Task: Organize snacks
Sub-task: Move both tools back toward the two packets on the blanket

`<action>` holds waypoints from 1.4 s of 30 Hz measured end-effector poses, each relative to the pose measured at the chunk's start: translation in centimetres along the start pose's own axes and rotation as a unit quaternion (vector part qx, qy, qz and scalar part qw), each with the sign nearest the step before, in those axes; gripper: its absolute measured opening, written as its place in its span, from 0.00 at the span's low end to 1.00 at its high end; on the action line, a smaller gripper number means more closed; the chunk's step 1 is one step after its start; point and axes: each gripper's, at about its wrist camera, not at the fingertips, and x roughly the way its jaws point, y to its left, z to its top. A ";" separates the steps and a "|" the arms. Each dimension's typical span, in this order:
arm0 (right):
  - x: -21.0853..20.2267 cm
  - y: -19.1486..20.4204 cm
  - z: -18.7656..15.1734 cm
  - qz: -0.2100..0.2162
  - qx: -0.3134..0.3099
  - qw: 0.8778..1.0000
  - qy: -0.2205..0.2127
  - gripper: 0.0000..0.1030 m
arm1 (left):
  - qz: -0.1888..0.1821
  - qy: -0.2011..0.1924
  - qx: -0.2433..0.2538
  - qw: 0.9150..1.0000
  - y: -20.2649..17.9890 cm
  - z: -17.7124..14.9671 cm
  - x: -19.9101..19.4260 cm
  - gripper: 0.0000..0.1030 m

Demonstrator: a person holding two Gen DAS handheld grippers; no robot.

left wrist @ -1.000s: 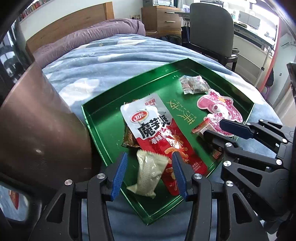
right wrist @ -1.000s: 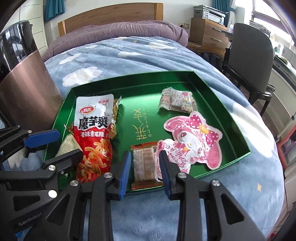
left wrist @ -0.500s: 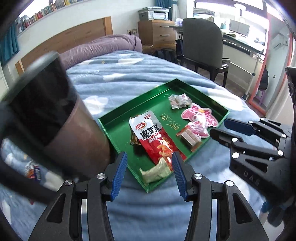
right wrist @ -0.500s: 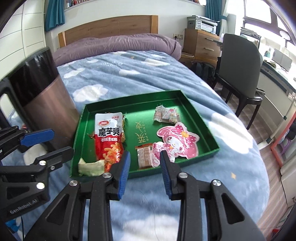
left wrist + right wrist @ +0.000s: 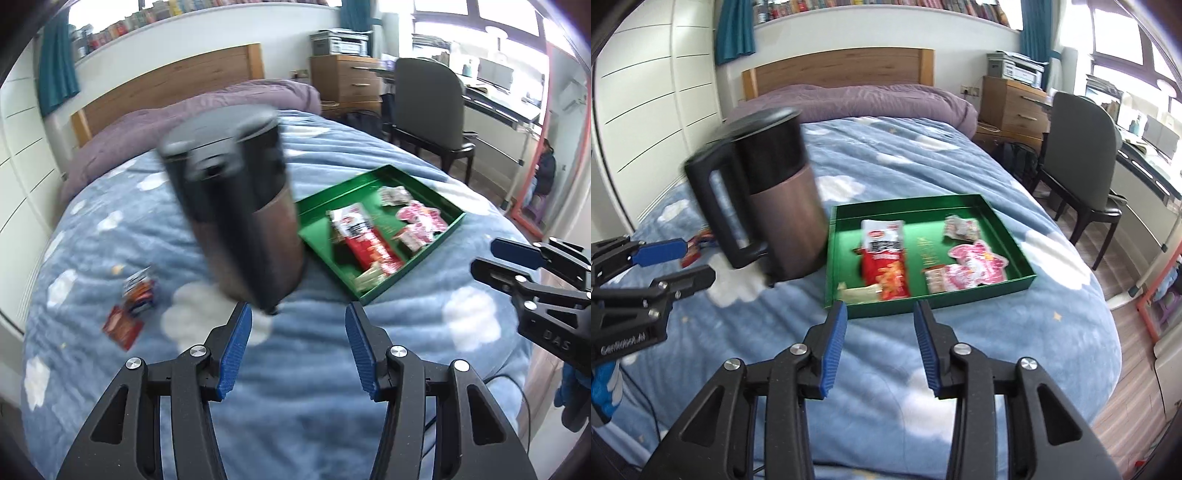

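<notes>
Snacks, assorted: red packet (image 5: 884, 258), pink character pouch (image 5: 971, 264), and small wrapped pieces lie in green tray (image 5: 964, 295) on blue cloud-print bedspread (image 5: 886, 155). Kettle (image 5: 775, 195) stands beside tray. Left gripper (image 5: 298, 336) spread, empty; right gripper (image 5: 880, 334) jaws just opening, nothing between them.

One green tray (image 5: 1012, 282) held five snack packets; one kettle (image 5: 783, 218) stood at its nine o'clock, with two loose packets (image 5: 131, 308) beyond.
</notes>
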 end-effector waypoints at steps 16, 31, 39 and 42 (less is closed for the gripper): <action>0.2 12.7 1.4 0.080 -0.095 0.992 0.004 0.35 | 0.074 0.018 -0.094 0.993 13.0 -5.9 -1.8 0.45; 5.2 21.7 2.7 0.147 -0.134 0.980 0.031 0.36 | 0.086 0.058 -0.215 0.971 24.4 -10.5 1.4 0.45; 9.6 25.5 4.7 0.169 -0.147 0.974 0.041 0.36 | 0.069 0.079 -0.248 0.963 26.9 -10.5 5.7 0.45; 11.5 26.5 5.7 0.170 -0.151 0.973 0.042 0.36 | 0.054 0.083 -0.254 0.962 27.1 -10.1 7.7 0.45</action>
